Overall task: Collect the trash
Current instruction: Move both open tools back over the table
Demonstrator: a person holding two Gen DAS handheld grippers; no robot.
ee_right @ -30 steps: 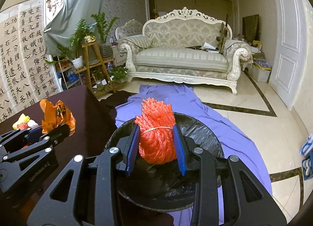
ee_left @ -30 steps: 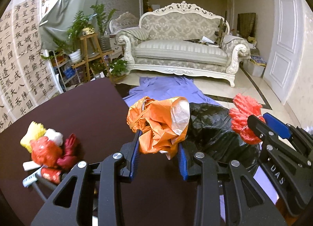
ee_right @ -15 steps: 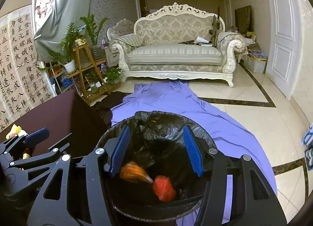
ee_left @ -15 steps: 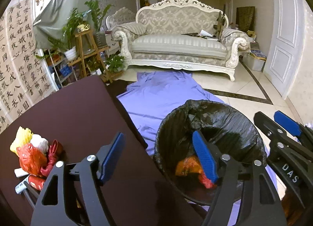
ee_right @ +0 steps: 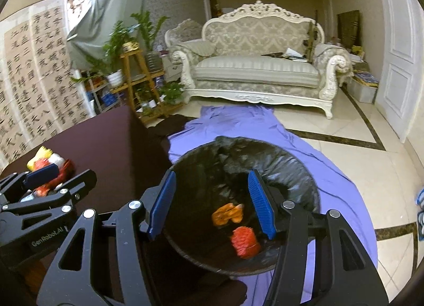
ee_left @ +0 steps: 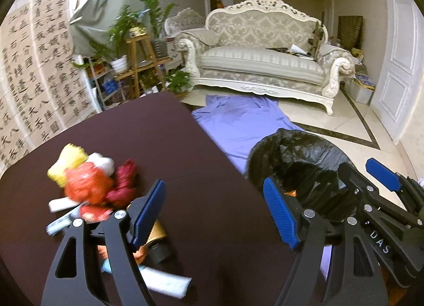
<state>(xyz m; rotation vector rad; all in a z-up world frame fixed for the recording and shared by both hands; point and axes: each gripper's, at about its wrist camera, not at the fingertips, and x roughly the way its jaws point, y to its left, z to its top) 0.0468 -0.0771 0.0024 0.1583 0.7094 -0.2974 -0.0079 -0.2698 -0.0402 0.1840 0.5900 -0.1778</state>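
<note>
Right gripper (ee_right: 212,200) over the black-lined bin (ee_right: 304,173): jaws have just been opening, now spread with nothing between them. In the bin bottom lie an orange bag (ee_right: 227,214) and a red mesh wad (ee_right: 245,242). Left gripper (ee_left: 214,213) beside the bin, above the dark table (ee_left: 148,131), jaws spread and bare. Trash pile (ee_left: 90,184) on the table beyond it. Purple cloth (ee_right: 238,123) under the bin; sofa (ee_right: 259,67) far behind.

An ornate cream sofa (ee_right: 257,67) stands behind purple cloth (ee_right: 238,123); potted plants (ee_right: 116,41) left.
</note>
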